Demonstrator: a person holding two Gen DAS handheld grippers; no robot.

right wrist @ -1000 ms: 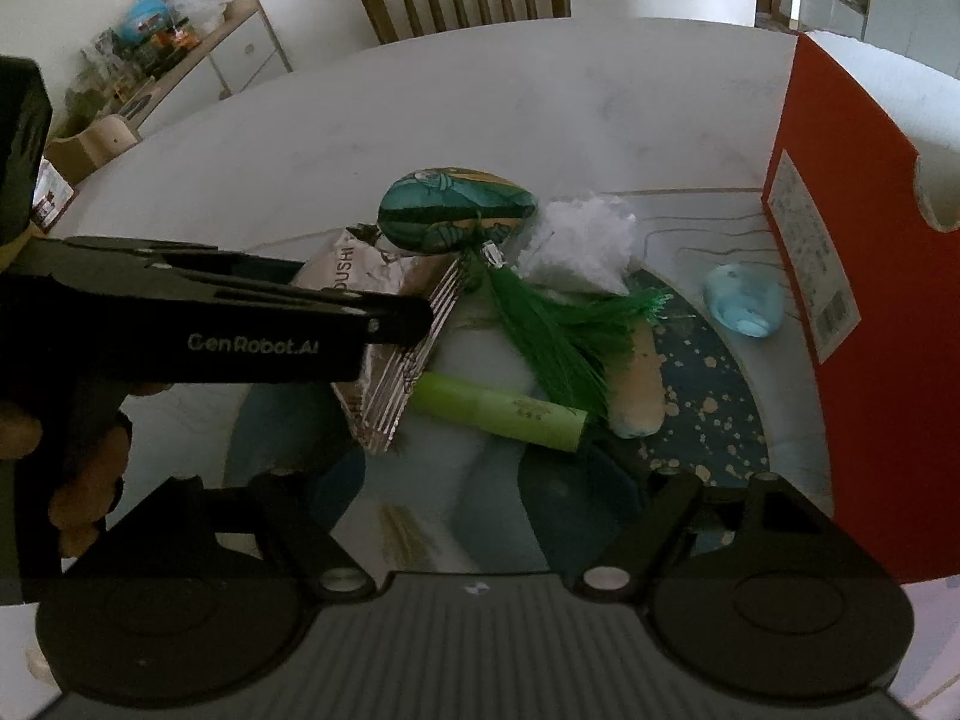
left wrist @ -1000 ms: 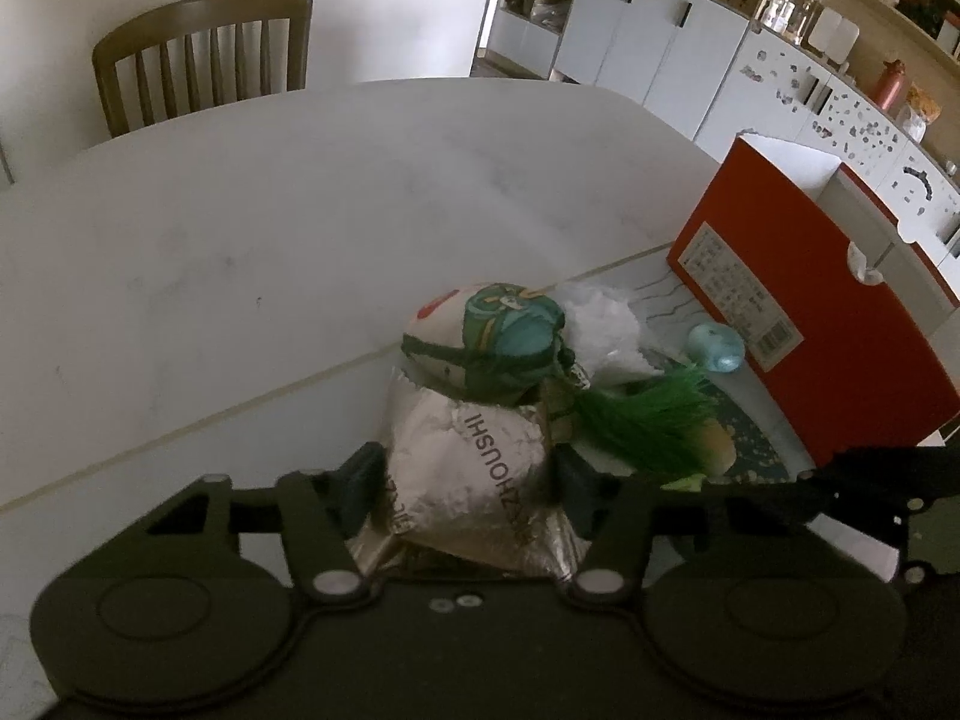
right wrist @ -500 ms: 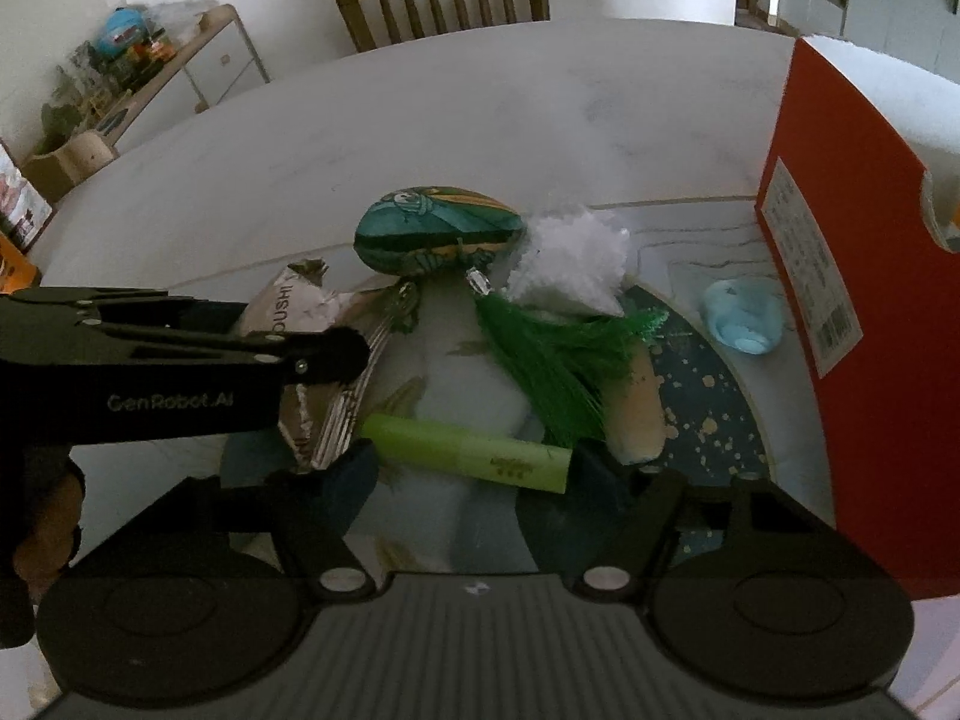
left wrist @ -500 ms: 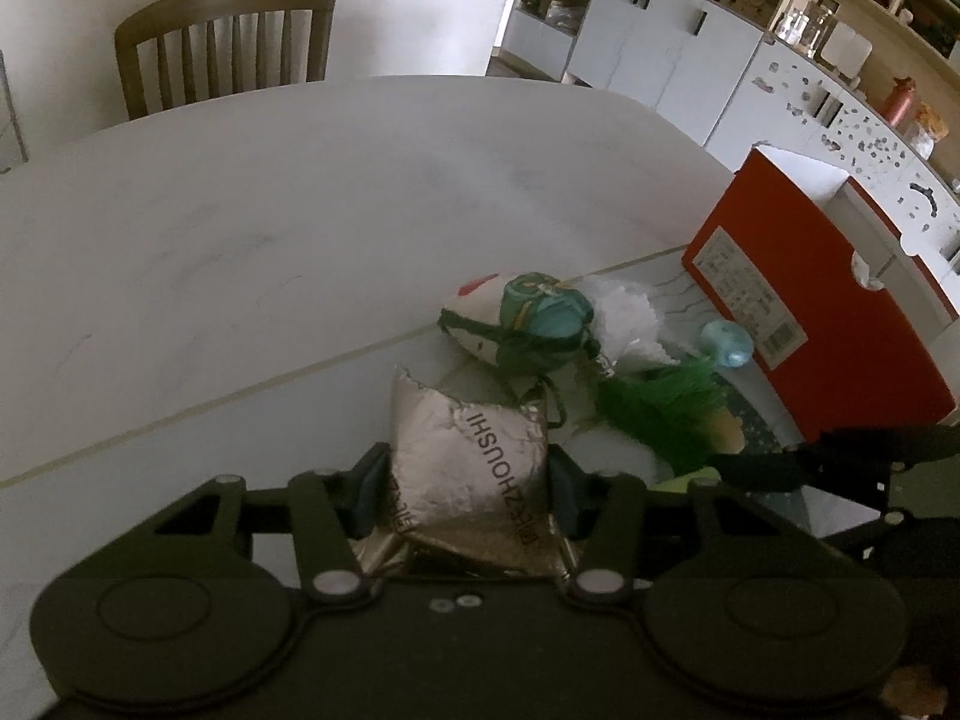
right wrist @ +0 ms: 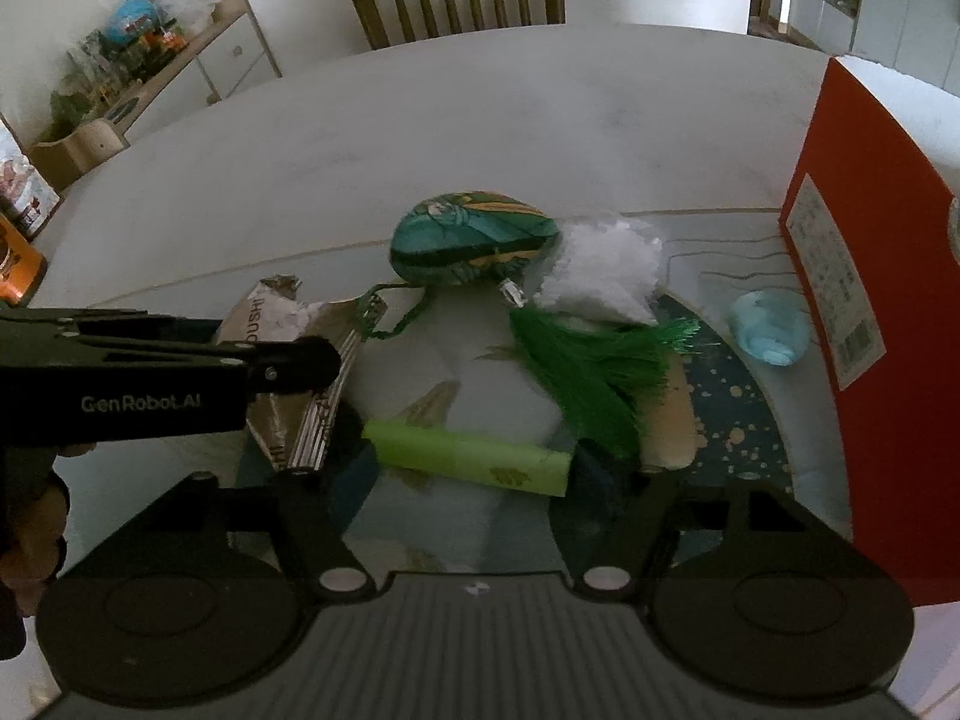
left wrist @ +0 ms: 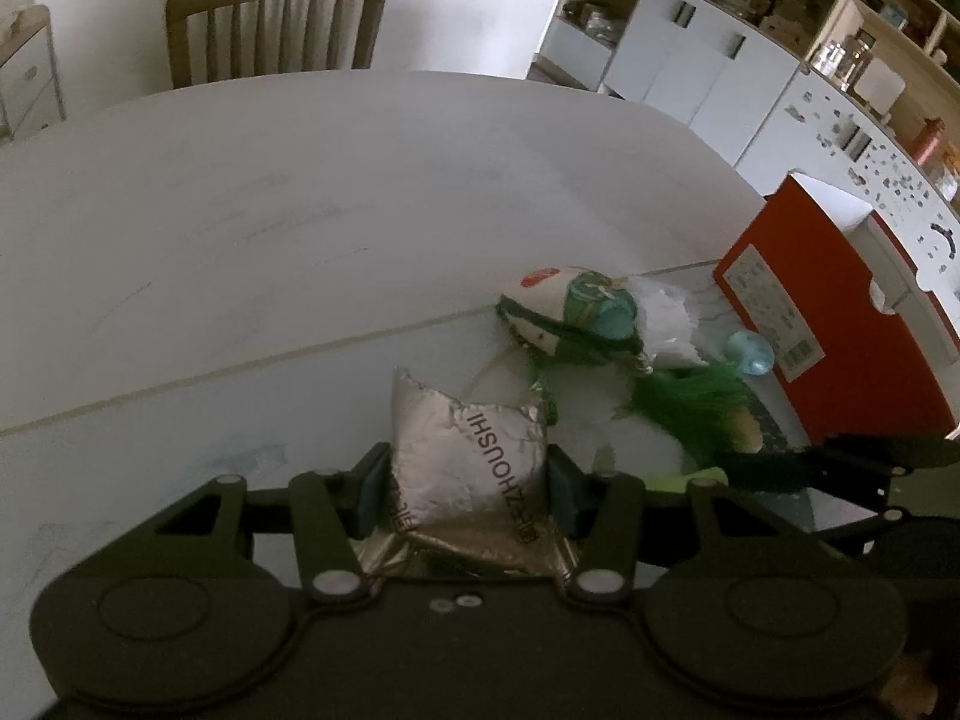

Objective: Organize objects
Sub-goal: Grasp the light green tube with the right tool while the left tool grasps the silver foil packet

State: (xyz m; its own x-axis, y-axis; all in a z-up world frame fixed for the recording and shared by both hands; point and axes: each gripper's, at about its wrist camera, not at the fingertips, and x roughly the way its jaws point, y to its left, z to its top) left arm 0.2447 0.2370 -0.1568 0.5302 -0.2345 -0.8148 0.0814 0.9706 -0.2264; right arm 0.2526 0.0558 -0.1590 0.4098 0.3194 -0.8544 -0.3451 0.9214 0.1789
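The left gripper [left wrist: 468,474] is closed on the foil pouch [left wrist: 474,462], its pads pressed to the pouch's two sides at lower centre of the left wrist view; the pouch stands up between them, crinkled silver with dark lettering running along its length, its torn top pointing toward the middle of the frame. In the right wrist view the same pouch [right wrist: 288,372] shows at centre left, partly hidden behind the left gripper [right wrist: 300,360]. The right gripper [right wrist: 474,480] is open wide and holds nothing; the green tube [right wrist: 468,459] lies directly between its fingertips, long axis running left to right across the gap, so the jaws would have to close on its ends rather than its sides unless the wrist turns. The tube is pale green, flat-ended, resting on the table [right wrist: 480,138]. Beyond it sit a green tassel [right wrist: 588,360], a painted pouch [right wrist: 468,240] and a red box [right wrist: 870,300] at the right edge.
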